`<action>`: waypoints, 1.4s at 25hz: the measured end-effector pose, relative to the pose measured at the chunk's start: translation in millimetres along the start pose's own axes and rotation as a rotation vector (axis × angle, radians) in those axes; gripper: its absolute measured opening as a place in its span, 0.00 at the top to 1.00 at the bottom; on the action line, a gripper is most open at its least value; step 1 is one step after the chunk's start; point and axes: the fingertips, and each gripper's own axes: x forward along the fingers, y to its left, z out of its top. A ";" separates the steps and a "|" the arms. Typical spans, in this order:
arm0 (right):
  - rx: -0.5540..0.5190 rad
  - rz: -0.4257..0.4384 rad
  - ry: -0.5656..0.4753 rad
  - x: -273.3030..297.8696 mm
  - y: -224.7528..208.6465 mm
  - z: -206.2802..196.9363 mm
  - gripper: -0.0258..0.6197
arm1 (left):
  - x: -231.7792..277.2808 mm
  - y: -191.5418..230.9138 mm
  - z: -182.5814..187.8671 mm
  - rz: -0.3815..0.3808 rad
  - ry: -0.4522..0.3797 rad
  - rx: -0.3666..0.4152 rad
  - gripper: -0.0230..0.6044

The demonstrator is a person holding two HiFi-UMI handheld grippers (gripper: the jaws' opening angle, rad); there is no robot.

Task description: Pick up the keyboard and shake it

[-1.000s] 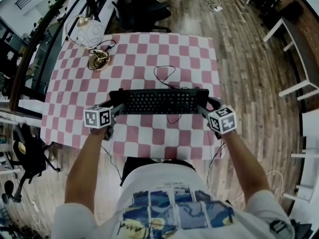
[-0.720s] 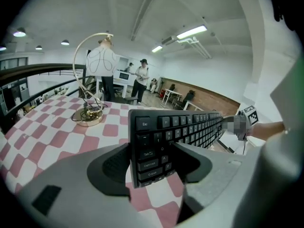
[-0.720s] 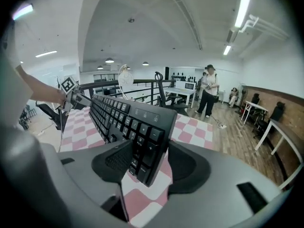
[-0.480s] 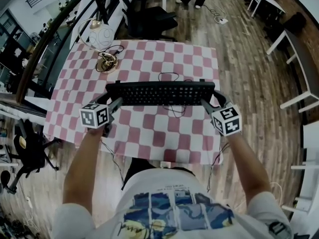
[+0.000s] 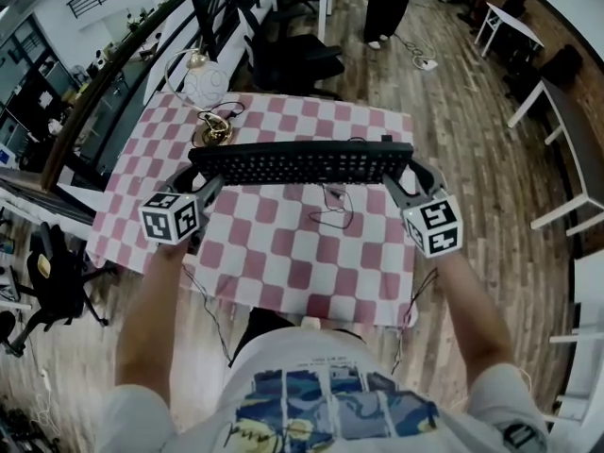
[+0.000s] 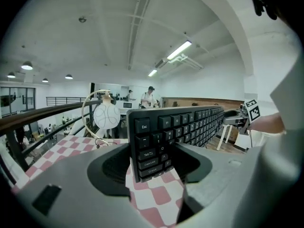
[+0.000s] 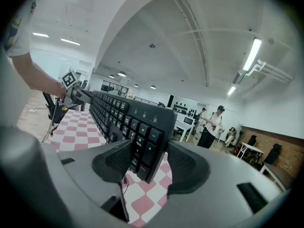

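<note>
Checkered surface sits below the keyboard — its long axis runs left-right, left tool clamped on one end, right tool clamped on the other.

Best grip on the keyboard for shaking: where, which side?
The keyboard's two short ends, one gripper from each side, fingers across the thin edge. It's long and flat, so end grips should balance it. The left gripper and right gripper hold it so.
</note>
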 end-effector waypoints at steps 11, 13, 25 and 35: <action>-0.068 -0.051 -0.142 -8.1 -10.2 66.4 0.62 | -46.7 6.5 71.6 0.081 -0.153 0.098 0.55; -0.074 -0.063 -0.156 -12.7 -8.1 75.5 0.62 | -56.7 6.7 79.3 0.095 -0.178 0.111 0.55; -0.186 -0.117 -0.299 -26.6 -16.2 143.8 0.62 | -100.5 9.1 136.3 0.161 -0.319 0.191 0.55; -0.277 -0.189 -0.419 -42.2 -14.1 184.8 0.62 | -131.8 10.6 165.8 0.210 -0.415 0.236 0.55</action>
